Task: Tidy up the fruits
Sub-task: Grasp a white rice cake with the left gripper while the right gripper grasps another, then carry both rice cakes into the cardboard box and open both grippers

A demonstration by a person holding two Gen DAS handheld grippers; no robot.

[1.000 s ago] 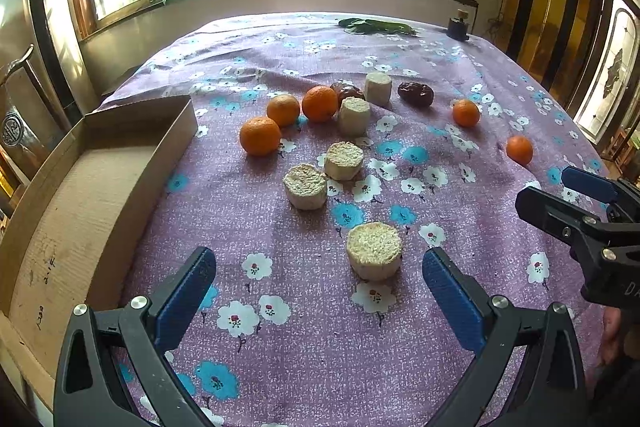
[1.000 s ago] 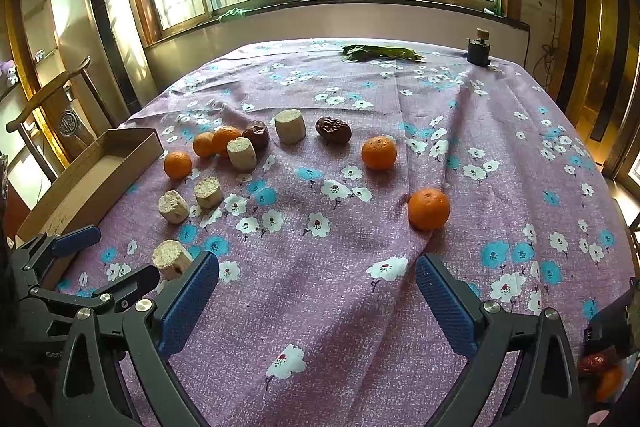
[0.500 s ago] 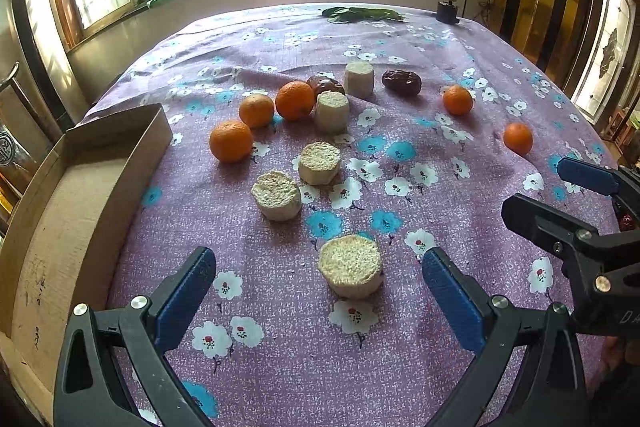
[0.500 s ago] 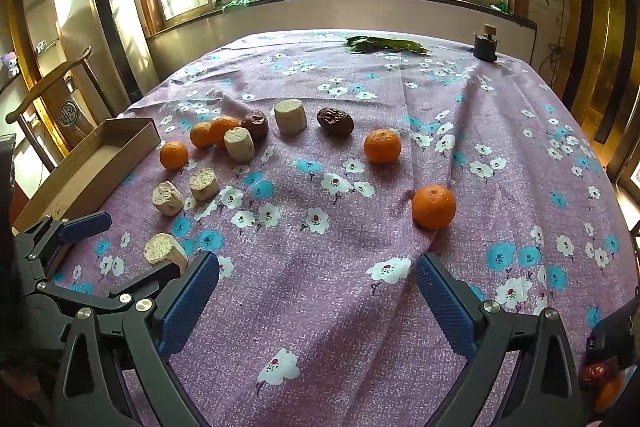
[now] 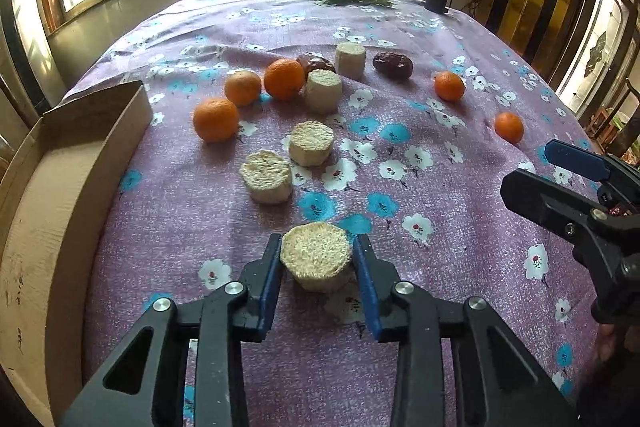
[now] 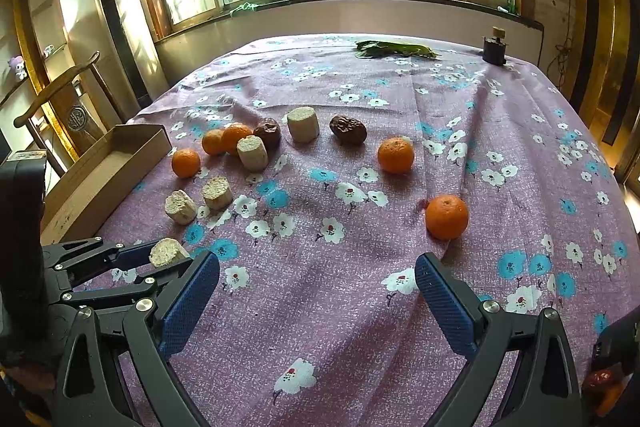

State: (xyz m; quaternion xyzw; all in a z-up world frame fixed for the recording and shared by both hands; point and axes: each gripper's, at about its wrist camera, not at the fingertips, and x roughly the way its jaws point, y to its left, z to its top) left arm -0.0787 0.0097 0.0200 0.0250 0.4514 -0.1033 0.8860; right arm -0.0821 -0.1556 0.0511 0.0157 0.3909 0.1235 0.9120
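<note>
My left gripper (image 5: 317, 267) is shut on a pale round sugarcane piece (image 5: 316, 254) that rests on the purple flowered cloth. It also shows in the right wrist view (image 6: 165, 251) between the left gripper's fingers. Several more pale pieces (image 5: 266, 175) and several oranges (image 5: 216, 119) lie further back, with two dark dates (image 5: 393, 65). My right gripper (image 6: 318, 299) is open and empty above the cloth, with an orange (image 6: 447, 217) just beyond its right finger.
A shallow cardboard box (image 5: 60, 163) lies at the left table edge, also in the right wrist view (image 6: 108, 163). Green leaves (image 6: 394, 49) and a small dark jar (image 6: 495, 49) sit at the far edge. A wooden chair (image 6: 60, 99) stands to the left.
My left gripper has closed its fingers onto the nearest pale piece, which earlier lay free between open fingers. The right gripper has stayed open and shifted only slightly.
</note>
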